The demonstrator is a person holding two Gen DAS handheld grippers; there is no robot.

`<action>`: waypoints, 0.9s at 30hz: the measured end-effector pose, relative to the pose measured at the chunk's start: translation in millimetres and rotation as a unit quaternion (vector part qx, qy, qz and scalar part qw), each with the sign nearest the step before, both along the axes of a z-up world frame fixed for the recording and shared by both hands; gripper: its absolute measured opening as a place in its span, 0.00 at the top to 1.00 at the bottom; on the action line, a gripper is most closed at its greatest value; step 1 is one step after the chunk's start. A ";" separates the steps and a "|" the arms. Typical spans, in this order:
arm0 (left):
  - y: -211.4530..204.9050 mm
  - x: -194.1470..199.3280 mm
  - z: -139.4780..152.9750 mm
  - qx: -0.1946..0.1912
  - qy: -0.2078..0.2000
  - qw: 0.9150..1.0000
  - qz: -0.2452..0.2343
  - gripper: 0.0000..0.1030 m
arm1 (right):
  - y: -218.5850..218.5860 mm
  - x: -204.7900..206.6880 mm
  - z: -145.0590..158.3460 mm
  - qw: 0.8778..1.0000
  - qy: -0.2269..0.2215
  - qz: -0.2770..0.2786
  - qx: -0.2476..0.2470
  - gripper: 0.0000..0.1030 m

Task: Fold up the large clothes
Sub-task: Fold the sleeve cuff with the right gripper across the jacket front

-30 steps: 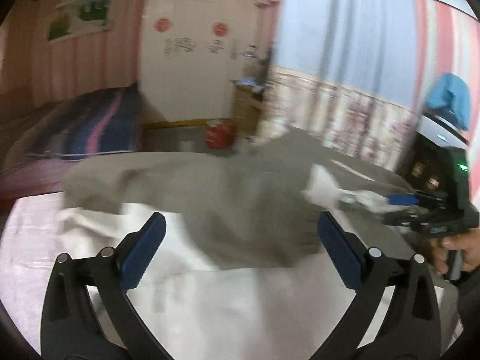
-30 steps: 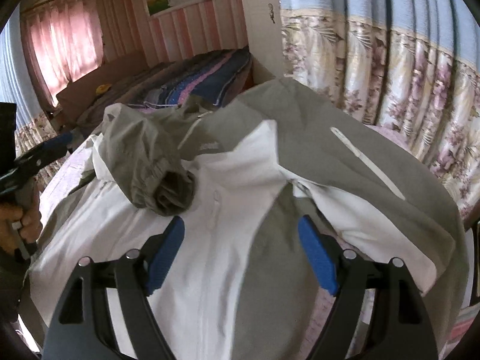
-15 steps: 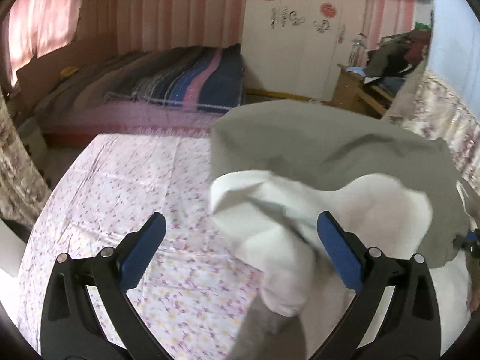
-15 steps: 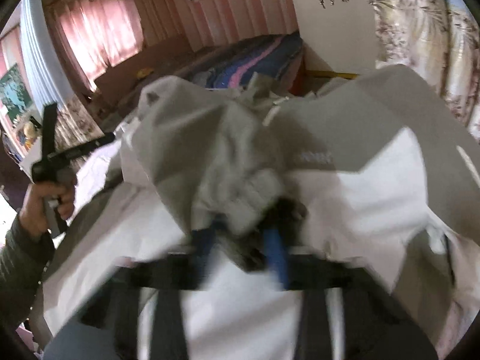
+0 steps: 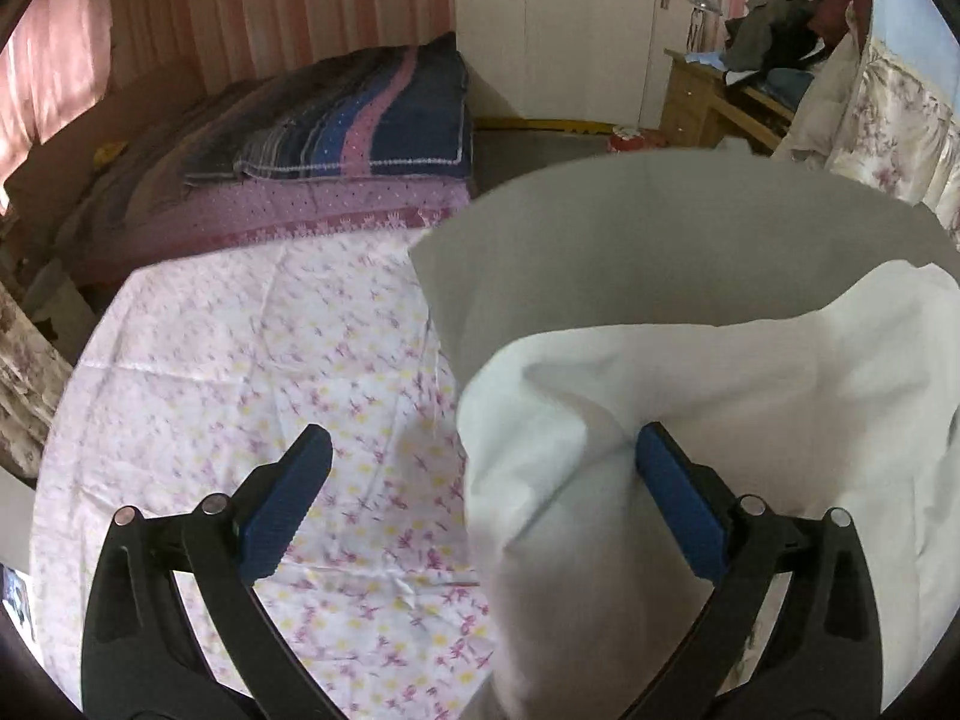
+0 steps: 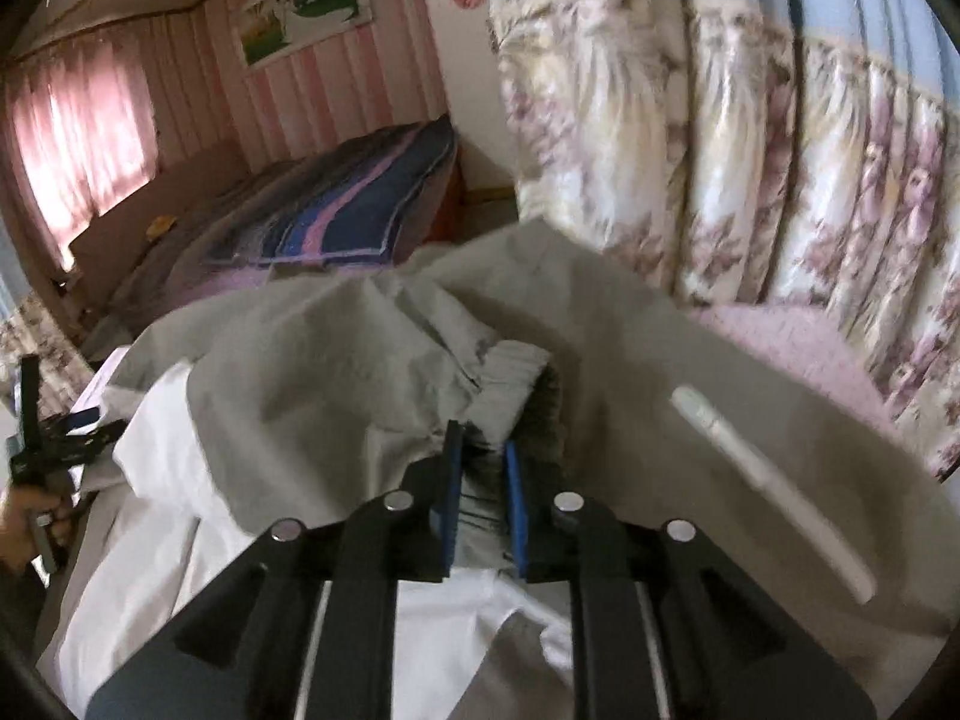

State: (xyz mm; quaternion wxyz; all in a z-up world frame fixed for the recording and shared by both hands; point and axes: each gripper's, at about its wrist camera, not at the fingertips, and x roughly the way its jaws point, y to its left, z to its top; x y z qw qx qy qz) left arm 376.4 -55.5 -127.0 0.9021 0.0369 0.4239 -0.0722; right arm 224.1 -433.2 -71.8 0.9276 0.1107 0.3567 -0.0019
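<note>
Right gripper point(image 6: 483, 468) clamped narrow on the ribbed grey cuff point(image 6: 510, 375) of a sleeve, blue pads pinching the bunched knit between them. Sleeve rising from the grey-and-white jacket point(image 6: 288, 396) and held above the rest of it. Jacket spread over the bed, grey panels toward the far edge and the right edge, white panels point(image 6: 162, 516) toward the near-left corner. White zip strip point(image 6: 774, 486) lying slantwise on the grey panel near the right edge, beside the flowered curtain point(image 6: 780, 168).

Left gripper point(image 5: 480, 489) spread wide, nothing pinched. Right-hand pad point(image 5: 678, 504) touching or just beside a fold of the jacket's white lining point(image 5: 690, 396); which of the two, hard to tell. Left-hand pad point(image 5: 288, 498) over the bare flowered bedsheet point(image 5: 240, 372), well apart from the cloth. Seen from the right wrist, same tool gripped in a hand point(image 6: 30, 516) at the left edge of the bed, close to the white hem.

From the left wrist: grey panel point(image 5: 660, 252) of the jacket standing up behind the white lining, covering the right half of the bed up to the far edge.

Beyond the far edge, a second bed bearing a folded blue-and-pink striped blanket point(image 5: 360, 126). Wooden desk point(image 5: 708, 96) by the white wardrobe point(image 5: 564, 30), heaped with dark clothes point(image 5: 774, 30).
</note>
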 end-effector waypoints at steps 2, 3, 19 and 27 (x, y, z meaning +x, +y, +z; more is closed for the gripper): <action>1.4 -1.6 -3.8 -0.016 0.001 1.000 -0.004 0.11 | 4.3 -6.0 -3.2 1.000 -0.002 0.012 0.006 0.87; 0.7 -2.6 -3.5 -0.021 0.001 1.000 -0.013 0.28 | 4.6 -6.7 -3.4 1.000 -0.004 0.016 0.011 0.87; -6.5 -22.2 7.2 0.128 -0.053 0.990 -0.025 0.79 | -12.0 -3.6 -22.7 1.000 0.010 0.003 0.003 0.57; 26.3 -44.6 54.1 -0.004 -0.092 0.996 0.019 0.10 | -27.8 -44.3 26.5 0.999 -0.034 -0.019 -0.007 0.29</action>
